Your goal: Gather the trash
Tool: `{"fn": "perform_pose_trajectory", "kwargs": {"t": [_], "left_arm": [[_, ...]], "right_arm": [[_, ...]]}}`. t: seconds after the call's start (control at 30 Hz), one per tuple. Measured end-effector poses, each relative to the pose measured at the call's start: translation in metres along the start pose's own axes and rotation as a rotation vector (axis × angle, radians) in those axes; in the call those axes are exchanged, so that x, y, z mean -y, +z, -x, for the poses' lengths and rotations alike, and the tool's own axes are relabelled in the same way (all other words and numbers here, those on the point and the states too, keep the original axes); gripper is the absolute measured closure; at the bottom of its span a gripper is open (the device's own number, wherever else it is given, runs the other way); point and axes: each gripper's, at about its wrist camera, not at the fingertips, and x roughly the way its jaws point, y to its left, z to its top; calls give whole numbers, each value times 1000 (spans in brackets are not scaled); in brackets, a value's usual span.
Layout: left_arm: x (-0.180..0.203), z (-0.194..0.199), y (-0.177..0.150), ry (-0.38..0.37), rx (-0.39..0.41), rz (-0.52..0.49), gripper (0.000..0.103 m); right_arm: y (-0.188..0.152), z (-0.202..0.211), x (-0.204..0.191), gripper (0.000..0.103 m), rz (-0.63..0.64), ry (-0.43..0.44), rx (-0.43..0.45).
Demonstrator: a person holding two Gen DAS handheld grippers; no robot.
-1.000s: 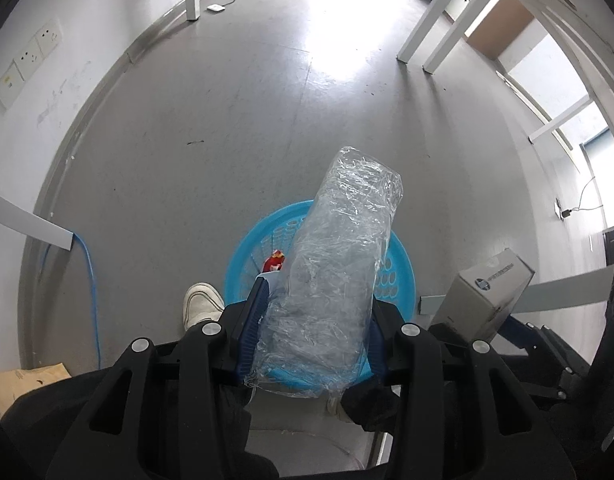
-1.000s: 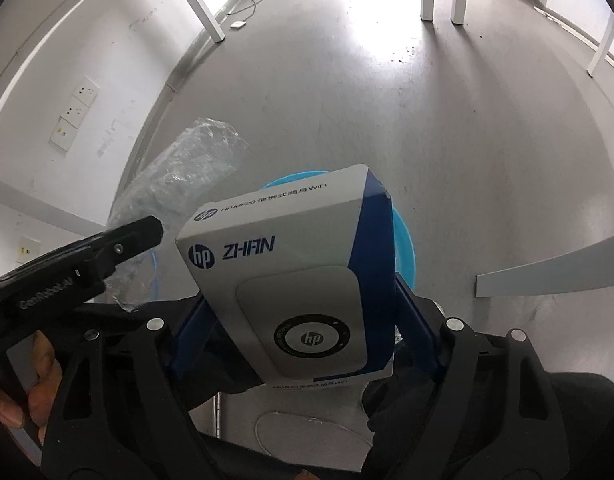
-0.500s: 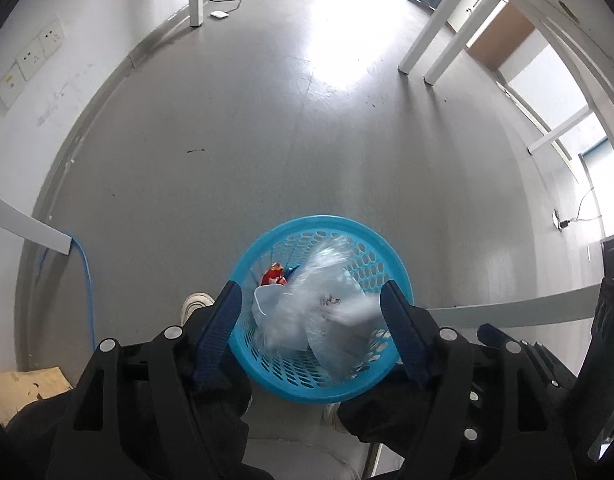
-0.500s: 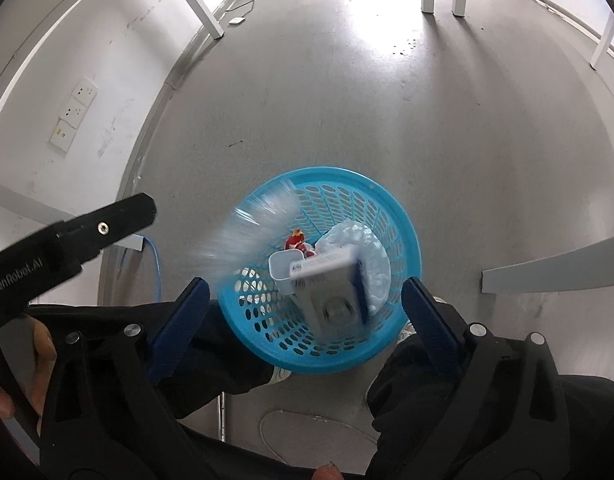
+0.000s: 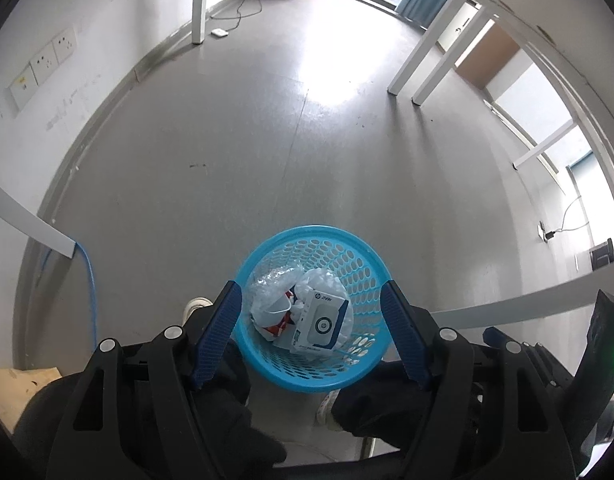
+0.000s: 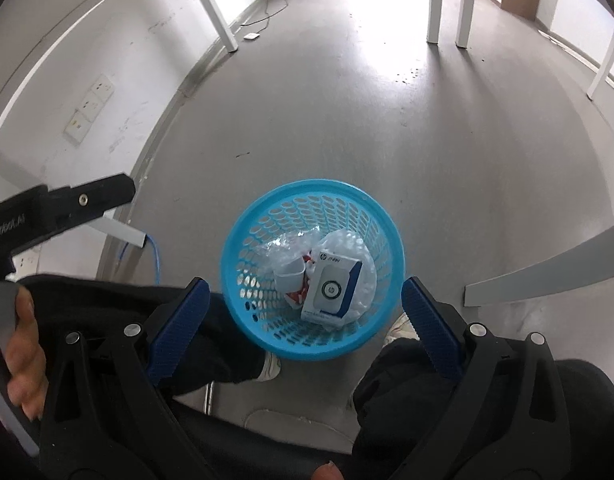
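A blue mesh basket (image 5: 339, 248) stands on the grey floor and also shows in the right wrist view (image 6: 267, 216). Inside lie a white and blue HP box (image 5: 321, 326), (image 6: 333, 290), clear bubble wrap (image 5: 273, 280), (image 6: 285, 248) and a white cup with red scraps (image 6: 289, 278). My left gripper (image 5: 309, 332) is open and empty, held above the basket. My right gripper (image 6: 305, 320) is open and empty, also above the basket.
White table legs (image 5: 411, 68) stand at the back right. A wall with sockets (image 5: 39, 66) runs along the left, with a blue cable (image 5: 89, 280) beside it. The person's shoes (image 6: 401, 326) stand by the basket. A cardboard piece (image 5: 15, 388) lies lower left.
Both grippers opened. The bubble wrap fell from the left and the HP box from the right into the basket, where both now lie still.
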Motion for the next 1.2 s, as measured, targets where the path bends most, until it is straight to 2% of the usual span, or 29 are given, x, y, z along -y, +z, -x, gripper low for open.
{"fn": "perform_pose_trajectory", "kwargs": {"t": [0.13,0.23,0.4,0.67,0.8,0.93,1.07,1.2], "left_arm": [[3,16,-6,6,10,-17,31],[7,29,-16,15,2,-54,24],[12,51,-32,46,10,-116,21],[20,69,-58,28,22,-186,6],[22,65,-67,18,-2,-191,6],[18,61,-65,-23,-21,-149,6],[19,56,-64,59,4,-172,6],[20,53,-62,65,6,-158,6]], "right_arm": [[-7,27,-1,10,13,-14,39],[-15,42,-3,8,37,-22,46],[-26,69,-3,8,55,-33,81],[-49,107,-3,8,88,-45,123],[-51,111,1,8,73,-18,118],[-53,105,1,8,78,-16,81],[-51,103,-1,8,84,0,76],[-49,99,1,8,67,10,63]]}}
